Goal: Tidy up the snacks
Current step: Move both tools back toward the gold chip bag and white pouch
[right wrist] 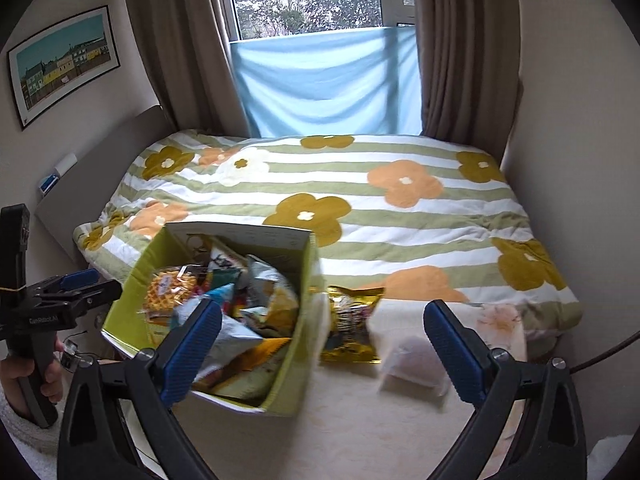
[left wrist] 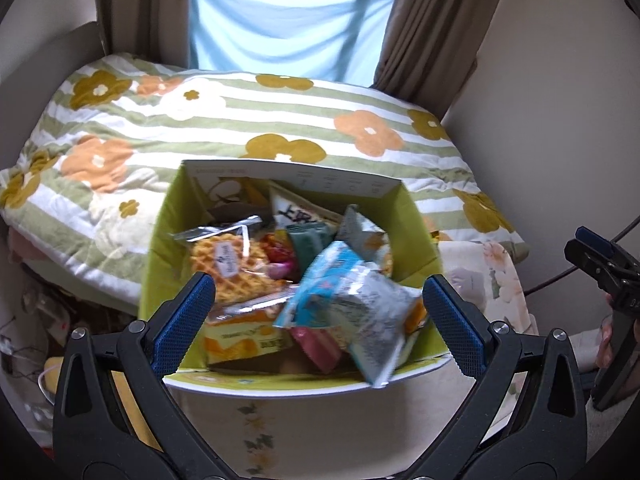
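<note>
Bedside, left tongs point(left wrist: 316, 312) gape over snack box point(left wrist: 168, 240); right tongs point(right wrist: 320, 344) gape beside it.

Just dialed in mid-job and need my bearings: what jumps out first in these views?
A green box crammed with snack packets sits at the bed's near edge, a waffle pack at its left side. Right of the box, outside it, lie a gold packet and a clear pouch. Both tongs, left and right, are open and hold nothing.
</note>
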Tool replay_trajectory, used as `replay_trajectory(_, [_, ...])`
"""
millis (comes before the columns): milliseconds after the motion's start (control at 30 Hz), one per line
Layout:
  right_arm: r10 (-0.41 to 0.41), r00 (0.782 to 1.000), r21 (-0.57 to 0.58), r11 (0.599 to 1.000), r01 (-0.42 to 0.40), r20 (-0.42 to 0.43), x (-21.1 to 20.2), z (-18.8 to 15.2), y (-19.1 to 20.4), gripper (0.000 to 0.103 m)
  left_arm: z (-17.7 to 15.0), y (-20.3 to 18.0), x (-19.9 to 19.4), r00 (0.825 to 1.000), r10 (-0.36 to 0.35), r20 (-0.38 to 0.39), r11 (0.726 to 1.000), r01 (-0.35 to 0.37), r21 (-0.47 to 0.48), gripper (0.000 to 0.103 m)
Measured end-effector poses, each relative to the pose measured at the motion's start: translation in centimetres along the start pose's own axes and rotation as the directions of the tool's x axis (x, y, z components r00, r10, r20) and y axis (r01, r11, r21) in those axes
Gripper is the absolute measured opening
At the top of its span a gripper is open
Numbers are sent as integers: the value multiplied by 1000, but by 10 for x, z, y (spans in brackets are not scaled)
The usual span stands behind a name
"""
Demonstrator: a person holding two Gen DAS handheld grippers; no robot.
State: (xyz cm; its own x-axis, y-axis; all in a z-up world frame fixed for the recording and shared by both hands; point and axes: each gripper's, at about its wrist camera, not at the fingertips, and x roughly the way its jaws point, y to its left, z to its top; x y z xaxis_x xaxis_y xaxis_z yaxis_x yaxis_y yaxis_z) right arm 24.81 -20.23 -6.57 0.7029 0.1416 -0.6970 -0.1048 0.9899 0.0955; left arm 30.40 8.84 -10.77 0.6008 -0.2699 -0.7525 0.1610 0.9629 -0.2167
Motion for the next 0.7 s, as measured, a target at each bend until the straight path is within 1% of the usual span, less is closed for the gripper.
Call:
replay_trajectory(167, [57,998,-17,998,-58,-22,-1,-7,-49,101,-3,-55,11,1000,-13,-7,999,13,-47,103])
replay_trajectory(333, [106,993,-74,991,-109,-52,8,-16,-88,101,-7,-121,29,1000,11,1,999,-11,-43,103])
replay_trajectory(467, [143,987,-123,981,-151,-73,17,-21,-113,101,-10,-162,45,1000,23,9,998,-23,-50,103])
replay_trajectory(567, [161,982,-159,972,-175,-99,27,-26,-129,101,-16,-186,61,999,40,3,998,-40,-47,103])
replay_trajectory(700, [181,973,-186,960,-207,-146,46,-35,-142,101,-25,-209,82,998,62,5,997,-61,-45,103])
